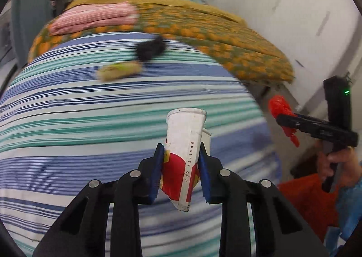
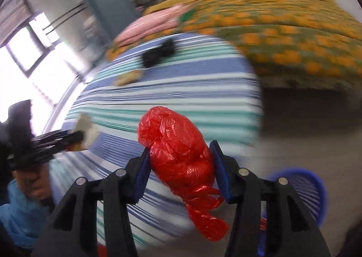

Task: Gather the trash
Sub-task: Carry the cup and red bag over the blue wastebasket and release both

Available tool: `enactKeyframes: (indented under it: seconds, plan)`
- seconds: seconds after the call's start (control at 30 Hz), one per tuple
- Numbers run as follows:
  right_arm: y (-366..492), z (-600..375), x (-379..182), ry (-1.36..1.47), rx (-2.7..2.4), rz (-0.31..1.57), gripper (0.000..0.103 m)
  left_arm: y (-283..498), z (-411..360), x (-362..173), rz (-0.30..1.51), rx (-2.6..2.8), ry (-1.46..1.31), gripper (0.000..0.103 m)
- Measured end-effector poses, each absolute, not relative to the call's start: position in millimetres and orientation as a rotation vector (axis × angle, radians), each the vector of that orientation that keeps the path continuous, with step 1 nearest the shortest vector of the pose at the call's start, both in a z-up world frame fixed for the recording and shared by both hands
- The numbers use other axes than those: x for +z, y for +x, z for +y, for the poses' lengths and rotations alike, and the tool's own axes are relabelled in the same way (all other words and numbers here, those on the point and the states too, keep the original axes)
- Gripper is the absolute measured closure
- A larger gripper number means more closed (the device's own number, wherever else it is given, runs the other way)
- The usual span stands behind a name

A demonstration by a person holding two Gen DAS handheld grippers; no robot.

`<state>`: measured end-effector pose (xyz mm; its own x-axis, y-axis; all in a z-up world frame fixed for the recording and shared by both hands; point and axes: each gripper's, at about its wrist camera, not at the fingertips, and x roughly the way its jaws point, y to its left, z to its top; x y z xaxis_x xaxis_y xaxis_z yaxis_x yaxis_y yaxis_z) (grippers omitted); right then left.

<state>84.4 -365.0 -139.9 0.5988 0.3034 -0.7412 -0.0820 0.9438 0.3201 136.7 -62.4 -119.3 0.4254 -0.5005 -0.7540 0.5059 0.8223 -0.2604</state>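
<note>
1. Carrying two bits of trash at once here, one per gripper, both lifted clear above the striped bedsheet (image 1: pixel 90 134).
2. Left gripper (image 1: pixel 182 162) is clamped on a crumpled paper cup (image 1: pixel 184 143), white with red and yellow print. The blue pads squeeze its lower half and the rim sticks up and forward. Looks like a second cup is nested behind it, but I can't be sure.
3. Right gripper (image 2: pixel 179 166) is pinched on a scrunched red plastic bag (image 2: pixel 176 148), with a twisted tail hanging below the pads. From the left wrist view you can see that same bag (image 1: pixel 280 112) held out past the bed's edge.
4. Still on the bed, further up: a yellowish wrapper (image 1: pixel 120 70) and just behind it a black clump (image 1: pixel 150 48), too blurred to say what it is. Near the pillow end there's pink folded cloth (image 1: pixel 95 17) on an orange floral blanket (image 1: pixel 226 39), which doesn't read as trash.
5. Step in hand, I'd say: the haul to the bin. A blue slatted basket (image 2: pixel 316 189) sits on the floor at the lower right of the right wrist view, likely the target.
6. Next move calls for getting each gripper over the basket mouth before letting go. The bag is light and may cling to a pad, and the cup could bounce off the rim if dropped from too far out.
</note>
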Motion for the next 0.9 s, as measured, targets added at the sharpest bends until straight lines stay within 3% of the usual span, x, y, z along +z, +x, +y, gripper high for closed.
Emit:
enactKeyframes:
  seconds: [0.37, 0.77, 0.83, 0.9]
  plan:
    - [0.5, -518.6, -214.5, 0.391, -0.196, 0.941, 0.053, 56.7, -264.3, -129.2, 0.986, -0.939, 0.126, 0.072]
    - [-21.8, -571.3, -229.1, 0.540, -0.236, 0.921, 0.053, 60.1, -383.4, -225.5, 1.098, -0.901, 0.220, 0.070]
    - [-17.4, -571.9, -229.1, 0.543, -0.239, 0.915, 0.052, 62.8, -398.7, -235.7, 1.109, -0.891, 0.239, 0.068]
    - [-17.4, -575.2, -230.3, 0.559, -0.245, 0.910, 0.046, 64.5, -407.5, -244.0, 1.117, -0.885, 0.263, 0.058]
